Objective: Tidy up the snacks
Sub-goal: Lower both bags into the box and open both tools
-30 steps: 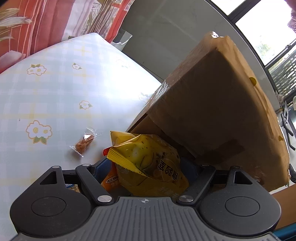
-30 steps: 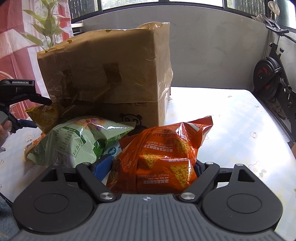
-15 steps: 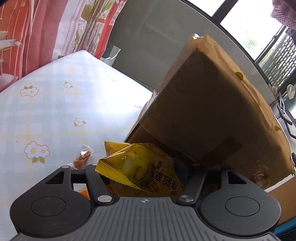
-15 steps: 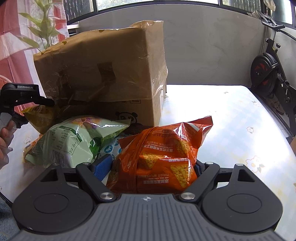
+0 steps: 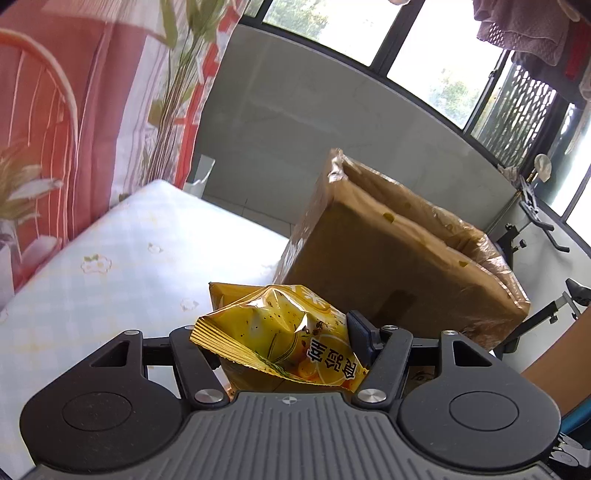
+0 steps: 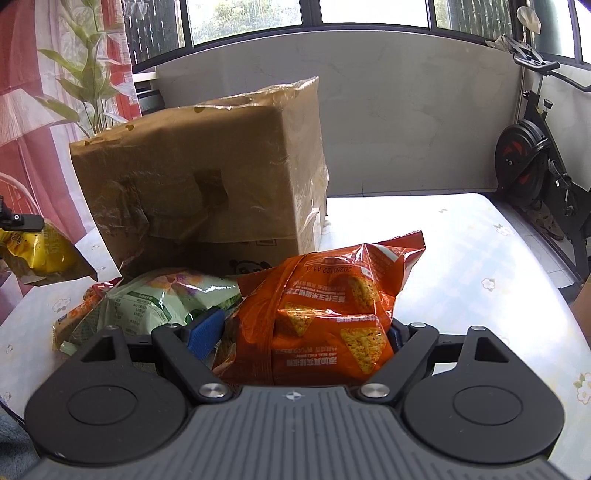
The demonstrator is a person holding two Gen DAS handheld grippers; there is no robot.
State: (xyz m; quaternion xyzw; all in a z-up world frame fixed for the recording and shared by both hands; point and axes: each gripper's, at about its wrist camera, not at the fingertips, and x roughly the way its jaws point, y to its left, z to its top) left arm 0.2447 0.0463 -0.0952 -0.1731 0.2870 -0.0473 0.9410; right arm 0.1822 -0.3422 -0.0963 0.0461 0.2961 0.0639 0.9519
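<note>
L fingers (image 5: 288, 332) clamped on yellow bag (image 5: 284, 339), R fingers (image 6: 306, 332) on orange bag (image 6: 325, 306), near box (image 6: 207, 184).

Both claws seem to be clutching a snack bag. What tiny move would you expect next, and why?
Probably the left gripper carries its yellow bag over the cardboard box's open top: the bag hangs clear of the table, beside the box.

A lived-in home balcony room.
Red floral curtain (image 5: 55, 122), black exercise bike (image 6: 535, 166), hanging laundry (image 5: 524, 26), and floral-patterned white tablecloth (image 6: 480, 251) show it.
</note>
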